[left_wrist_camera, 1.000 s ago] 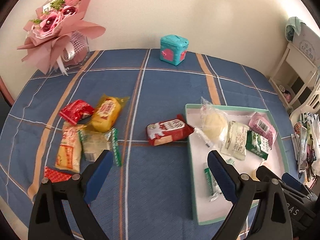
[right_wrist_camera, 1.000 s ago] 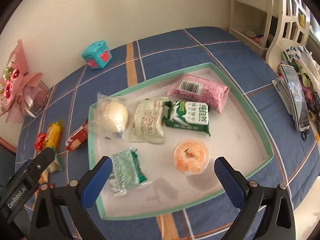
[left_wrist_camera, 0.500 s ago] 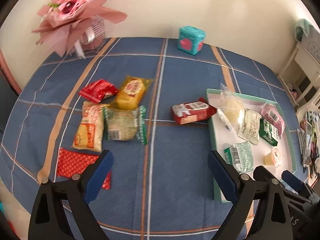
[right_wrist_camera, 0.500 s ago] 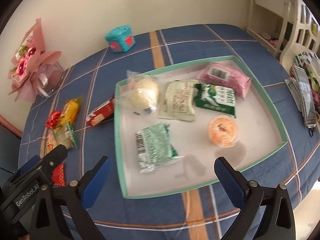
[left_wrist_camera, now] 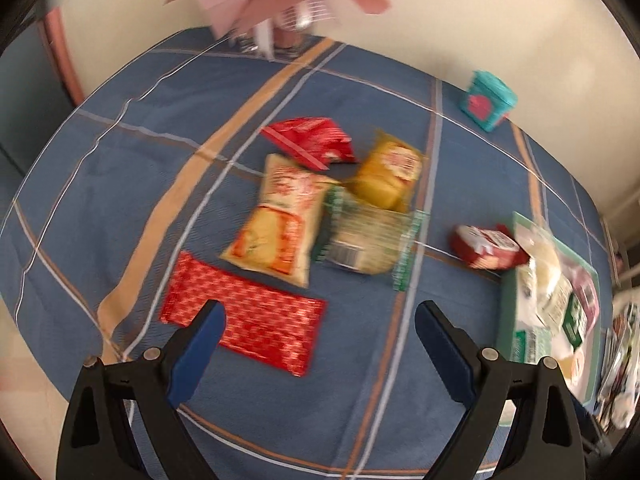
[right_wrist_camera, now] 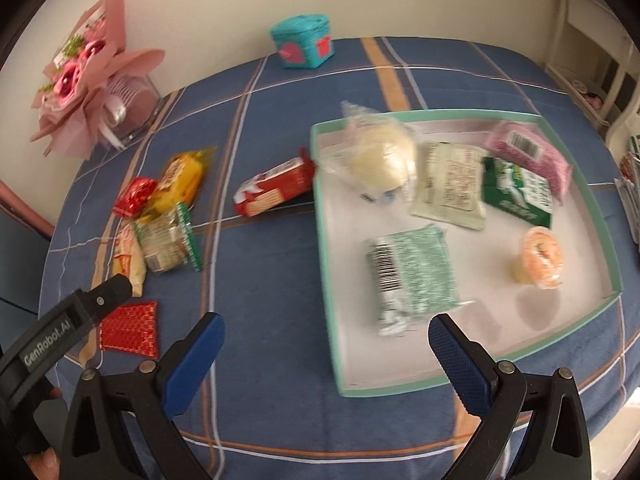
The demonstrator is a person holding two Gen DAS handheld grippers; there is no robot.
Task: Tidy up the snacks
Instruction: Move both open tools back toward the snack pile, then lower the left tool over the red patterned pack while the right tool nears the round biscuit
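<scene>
My left gripper point(left_wrist_camera: 320, 316) is open above the blue checked cloth, and its left finger overlaps a flat red patterned packet point(left_wrist_camera: 248, 328). Beyond it lie loose snacks: an orange-yellow bag point(left_wrist_camera: 280, 220), a clear green-edged packet point(left_wrist_camera: 368, 236), a yellow packet point(left_wrist_camera: 388, 172) and a red packet point(left_wrist_camera: 308, 140). A red biscuit packet point(right_wrist_camera: 276, 188) rests against the left rim of the green-rimmed tray point(right_wrist_camera: 326, 280). My right gripper point(right_wrist_camera: 326, 326) hangs open over that rim with nothing between its fingers. The tray holds a green packet point(right_wrist_camera: 412, 276), an orange jelly cup point(right_wrist_camera: 540, 256), a wrapped bun point(right_wrist_camera: 380, 156) and other packets.
A teal box point(right_wrist_camera: 302, 42) and a pink bouquet point(right_wrist_camera: 88, 84) in a clear holder stand at the table's far side by the wall. White furniture point(right_wrist_camera: 592, 60) and small items sit off the right edge. The left gripper's black body point(right_wrist_camera: 72, 320) shows at the lower left.
Both grippers have swung left across the table. The left one now hangs over the loose snacks with the red patterned packet at its finger. The tray has slid right in both views.
</scene>
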